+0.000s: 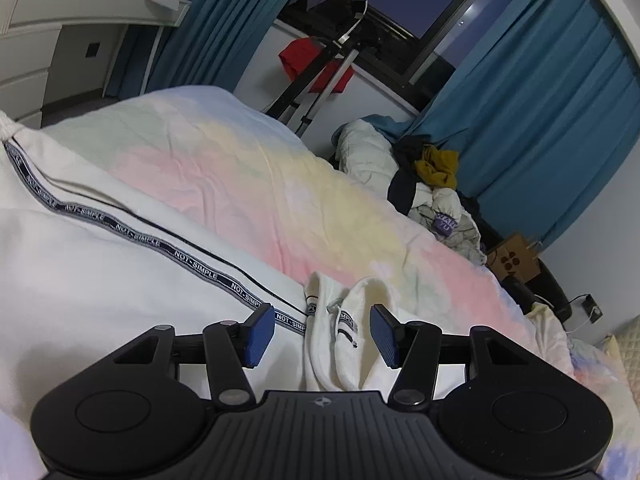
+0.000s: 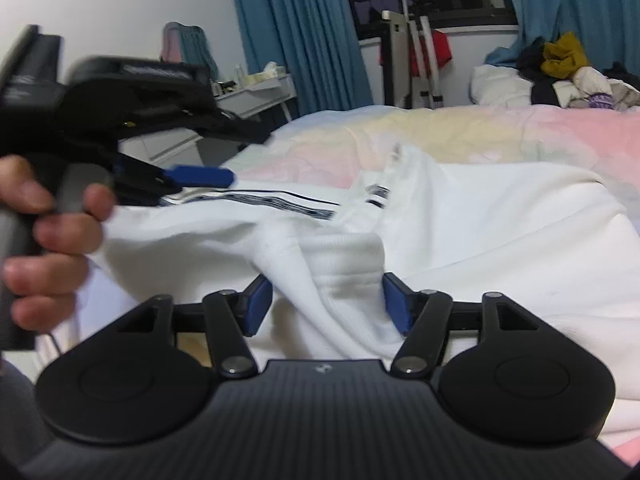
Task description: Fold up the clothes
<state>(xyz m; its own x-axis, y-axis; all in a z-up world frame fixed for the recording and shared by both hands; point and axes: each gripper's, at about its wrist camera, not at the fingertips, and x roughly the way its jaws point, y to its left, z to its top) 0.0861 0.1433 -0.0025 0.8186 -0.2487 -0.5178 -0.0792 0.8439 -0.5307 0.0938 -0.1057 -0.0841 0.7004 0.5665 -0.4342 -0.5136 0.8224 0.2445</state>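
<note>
Left wrist: my left gripper (image 1: 322,334) has jaws wide, nothing held, over a bunched cuff of the white trousers (image 1: 120,264) on the bed (image 1: 280,184). Right wrist: right gripper (image 2: 327,304) jaws wide, straddling a thick ridge. Soft, floppy, light fabric; I'd pinch hems or waistband.

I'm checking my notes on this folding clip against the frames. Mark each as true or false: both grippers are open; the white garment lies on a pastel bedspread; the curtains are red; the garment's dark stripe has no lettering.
1. Both hand-held grippers, left and right, are open. True.
2. The white garment lies on a pastel bedspread. True.
3. The curtains are red. False: they are blue.
4. The garment's dark stripe has no lettering. False: it reads NOT SIMPLE.
</note>
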